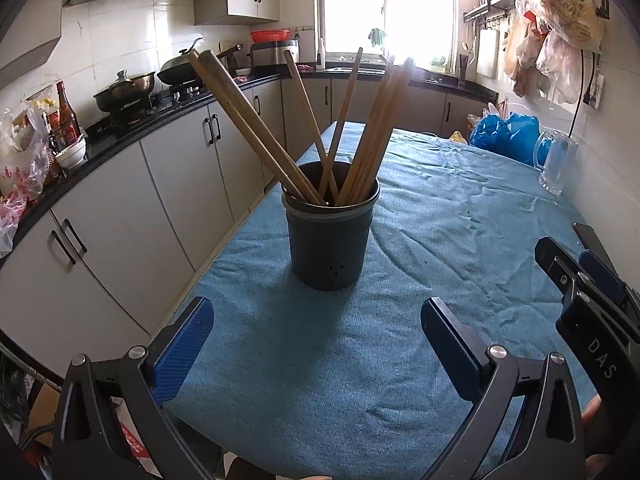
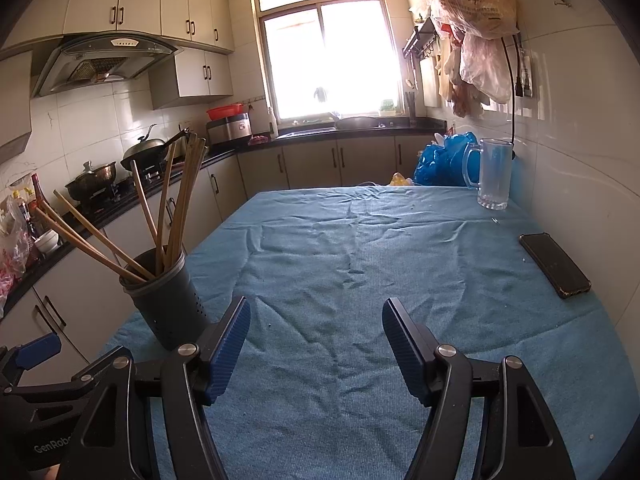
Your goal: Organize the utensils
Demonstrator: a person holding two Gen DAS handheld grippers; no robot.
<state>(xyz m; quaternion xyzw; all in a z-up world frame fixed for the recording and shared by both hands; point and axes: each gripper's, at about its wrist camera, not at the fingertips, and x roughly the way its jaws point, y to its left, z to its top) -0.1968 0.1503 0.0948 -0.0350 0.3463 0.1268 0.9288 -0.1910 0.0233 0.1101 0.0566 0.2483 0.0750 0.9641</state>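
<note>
Nearest the lens in the left wrist view, the left tool (image 1: pixel 316 344) hung low over the blue cloth with its blue-padded fingers (image 1: pixel 184 350) spread wide and nothing between them – released, aimed straight at the dark utensil holder (image 1: pixel 330 236) just ahead. That holder stood upright on the table (image 1: pixel 460 240), near its left edge, with the wooden chopsticks (image 1: pixel 352 128) bundled inside and fanning out at loose angles; some leaned far left, others rose steeply toward the window. They rested on the rim because the cup was wider than the bundle, so each stick tipped until it met the wall.

From the right wrist view the right tool (image 2: pixel 316 344) was likewise released, its pads parted over bare cloth, with the holder off to its left and slightly ahead. No loose utensil could be seen lying on the cloth in either view, which suggested the gathering was largely finished – both tools seemed parked side by side, clear of the holder, rather than poised for a grasp.

Farther out, a black phone (image 2: pixel 554 266) lay flat by the right edge, a clear glass mug (image 2: pixel 494 174) stood by the wall near the far right corner, and a blue plastic bag (image 2: pixel 442 160) sat beside it.
</note>
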